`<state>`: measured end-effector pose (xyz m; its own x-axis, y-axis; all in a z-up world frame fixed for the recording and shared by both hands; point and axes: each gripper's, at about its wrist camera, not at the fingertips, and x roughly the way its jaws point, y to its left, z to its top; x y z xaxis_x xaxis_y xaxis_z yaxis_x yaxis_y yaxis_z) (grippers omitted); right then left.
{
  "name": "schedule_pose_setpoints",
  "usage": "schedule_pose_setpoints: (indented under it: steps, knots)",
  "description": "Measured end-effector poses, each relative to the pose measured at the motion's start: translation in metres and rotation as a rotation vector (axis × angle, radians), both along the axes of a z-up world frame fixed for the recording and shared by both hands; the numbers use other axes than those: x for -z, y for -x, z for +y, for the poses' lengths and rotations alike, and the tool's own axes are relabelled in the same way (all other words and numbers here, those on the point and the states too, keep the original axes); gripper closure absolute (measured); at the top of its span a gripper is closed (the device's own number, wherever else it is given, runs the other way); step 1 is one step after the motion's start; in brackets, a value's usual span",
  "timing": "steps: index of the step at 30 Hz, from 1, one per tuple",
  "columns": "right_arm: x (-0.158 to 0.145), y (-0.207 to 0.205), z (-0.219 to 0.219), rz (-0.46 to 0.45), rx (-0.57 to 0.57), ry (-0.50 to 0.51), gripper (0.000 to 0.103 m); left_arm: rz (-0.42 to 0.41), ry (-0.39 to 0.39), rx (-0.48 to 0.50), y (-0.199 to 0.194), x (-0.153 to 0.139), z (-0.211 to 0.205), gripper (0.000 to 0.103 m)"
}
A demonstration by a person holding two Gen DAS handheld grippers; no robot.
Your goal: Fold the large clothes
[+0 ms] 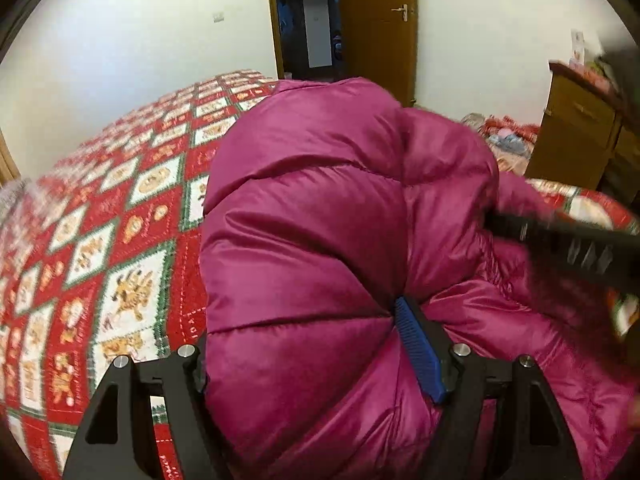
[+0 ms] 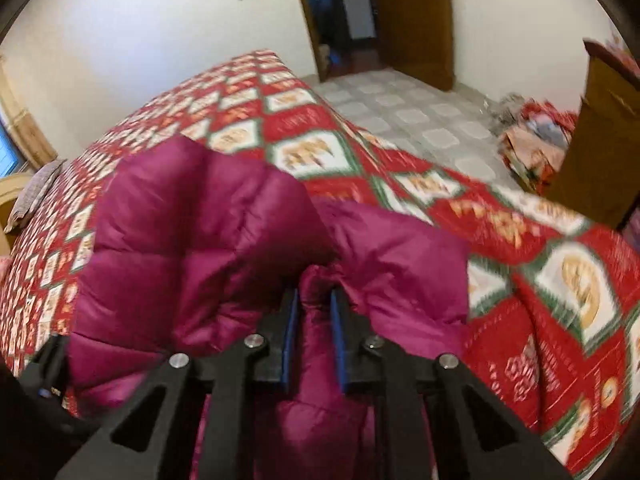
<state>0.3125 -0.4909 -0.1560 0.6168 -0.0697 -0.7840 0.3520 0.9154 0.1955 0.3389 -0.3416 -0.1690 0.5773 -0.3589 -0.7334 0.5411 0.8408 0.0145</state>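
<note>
A magenta puffy down jacket point(image 1: 320, 208) lies bunched on a bed with a red, white and green patterned cover point(image 1: 100, 220). My left gripper point(image 1: 312, 344) has its jaws set wide around a thick bulge of the jacket; its blue right pad point(image 1: 420, 348) presses into the fabric, and its left finger is hidden behind the bulge. In the right wrist view the jacket point(image 2: 200, 248) rises in front of my right gripper point(image 2: 314, 300), whose blue pads point(image 2: 290, 328) pinch a fold of it. The right gripper's black body point(image 1: 568, 244) crosses the left wrist view at the right.
The bed's right edge point(image 2: 520, 248) drops to a tiled floor point(image 2: 420, 116). A wooden cabinet point(image 1: 580, 132) stands at the right with a pile of red items point(image 2: 536, 140) beside it. An open wooden door point(image 1: 376, 24) is at the back. A pillow point(image 2: 36, 196) lies far left.
</note>
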Motion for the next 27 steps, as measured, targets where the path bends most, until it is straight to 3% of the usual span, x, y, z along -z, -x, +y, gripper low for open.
schedule_pose_setpoints:
  steps: [3, 6, 8, 11, 13, 16, 19, 24, 27]
  knots:
    - [0.005, 0.008, -0.001, -0.005, 0.015, 0.011, 0.087, 0.069, 0.087, -0.008, -0.008, -0.007, 0.014, 0.026]
    - [0.005, 0.009, -0.002, 0.006, 0.023, 0.015, 0.088, 0.064, 0.126, -0.051, -0.012, -0.021, 0.026, 0.026]
    - [0.004, 0.008, -0.002, 0.006, 0.022, 0.015, 0.088, 0.008, 0.103, -0.064, -0.012, -0.032, 0.024, 0.026]
    - [0.005, 0.008, -0.004, 0.003, 0.024, 0.002, 0.088, -0.110, 0.008, -0.068, -0.011, -0.043, 0.009, 0.025]
    - [0.005, 0.007, -0.003, 0.006, 0.025, 0.008, 0.088, -0.140, -0.048, -0.074, -0.018, -0.042, 0.001, 0.024]
    - [0.005, 0.005, 0.001, 0.012, 0.025, 0.036, 0.088, -0.128, -0.100, -0.087, -0.029, -0.032, -0.014, 0.018]
    - [0.005, 0.006, 0.001, 0.012, 0.027, 0.038, 0.088, -0.097, -0.145, -0.128, -0.041, -0.015, -0.021, 0.006]
    - [0.005, 0.005, 0.001, 0.013, 0.026, 0.046, 0.088, 0.006, -0.082, -0.122, -0.050, -0.014, -0.008, 0.006]
    - [0.004, 0.006, 0.001, 0.011, 0.028, 0.048, 0.088, 0.028, -0.057, -0.109, -0.040, -0.022, 0.002, 0.006]
